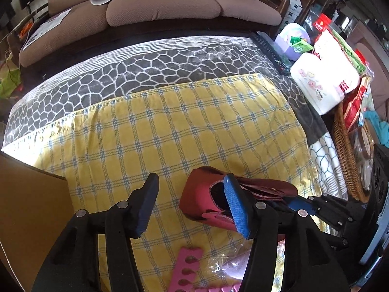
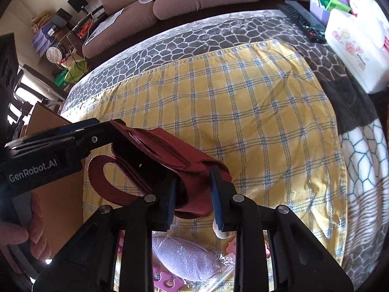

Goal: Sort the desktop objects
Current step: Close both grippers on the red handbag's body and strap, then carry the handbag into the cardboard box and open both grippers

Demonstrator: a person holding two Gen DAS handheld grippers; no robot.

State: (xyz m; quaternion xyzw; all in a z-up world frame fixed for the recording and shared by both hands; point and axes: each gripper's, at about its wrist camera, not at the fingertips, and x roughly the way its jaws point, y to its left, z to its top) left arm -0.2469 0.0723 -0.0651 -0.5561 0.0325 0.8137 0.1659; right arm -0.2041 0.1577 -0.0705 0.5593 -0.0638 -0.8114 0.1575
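two grippers meet at one dark red leather pouch (image 2: 170,160), which is held up above the yellow checked cloth (image 2: 255,112). the right gripper (image 2: 192,199) has its two blue-padded fingers closed on the near end of the pouch, one pad on each side. the left gripper (image 1: 192,204) has its two fingers spread wide apart; in the left wrist view its right pad (image 1: 235,204) sits at the dark mouth of the pouch (image 1: 206,199), and its left pad is out in the air over the cloth, touching nothing. i cannot tell for sure if that pad is inside the pouch or just in front of it. in the right wrist view the left gripper comes in from the left side, and part of one hand (image 2: 22,231) holds its handle. one red strap loop (image 2: 107,182) hangs down from the pouch. under the grippers, on the near edge of the cloth, lie one purple oval sponge in a clear wrapper (image 2: 187,260) and pink foam toe separators (image 1: 187,265); i cannot count them for sure. one brown cardboard box (image 1: 31,206) stands at the left. the cloth lies on a grey blanket with white lines (image 1: 150,68). at the far right are one black remote control (image 1: 272,51), one white tissue pack with pink flowers (image 1: 321,85) and one wicker basket (image 1: 345,150). one brown sofa (image 1: 165,7) is at the back.
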